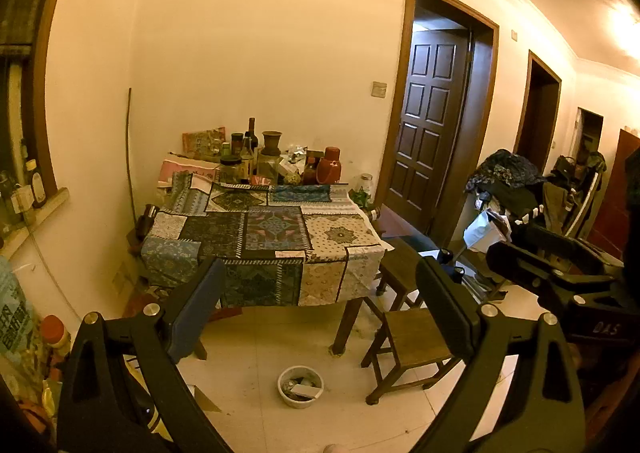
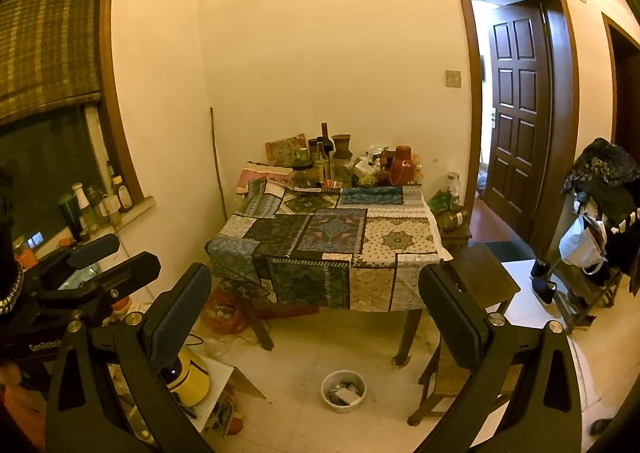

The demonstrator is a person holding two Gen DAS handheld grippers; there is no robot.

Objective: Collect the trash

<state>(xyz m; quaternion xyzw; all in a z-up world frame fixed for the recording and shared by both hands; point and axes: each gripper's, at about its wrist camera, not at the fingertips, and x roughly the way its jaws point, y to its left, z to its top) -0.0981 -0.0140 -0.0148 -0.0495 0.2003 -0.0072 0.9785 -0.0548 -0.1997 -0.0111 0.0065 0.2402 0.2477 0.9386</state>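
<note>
The left gripper (image 1: 320, 305) is held out over a pale tiled floor (image 1: 256, 357) with its two dark padded fingers (image 1: 200, 305) spread wide and nothing between them. The right gripper (image 2: 316, 317) is likewise spread wide and empty. In the left wrist view the right gripper shows as a black frame at the right edge; in the right wrist view the left gripper appears at the left edge.

Both cameras face a wooden bench (image 1: 344, 325) pushed into the corner of a cream-walled room and covered with a patchwork cloth of blue, black and beige patterned squares (image 1: 264, 237). The front of the cloth is bare. Along the wall side stands a crowd of things: a dark glass wine bottle (image 1: 251, 133), a brown clay vase (image 1: 271, 142), a red thermos jug (image 1: 329, 165), jars and crumpled packaging.

On the floor in front of the bench, between the two grippers' fingers in both views, sits a small round white plastic bowl (image 1: 300, 387) holding scraps of paper and other rubbish. It lies well below and apart from both grippers.

A low brown wooden stool (image 1: 412, 337) stands just right of the bowl. A yellow round container (image 2: 190, 377) rests on the floor at the left, beside the window wall. A dark panelled wooden door (image 1: 430, 125) stands open to the right of the bench.
</note>
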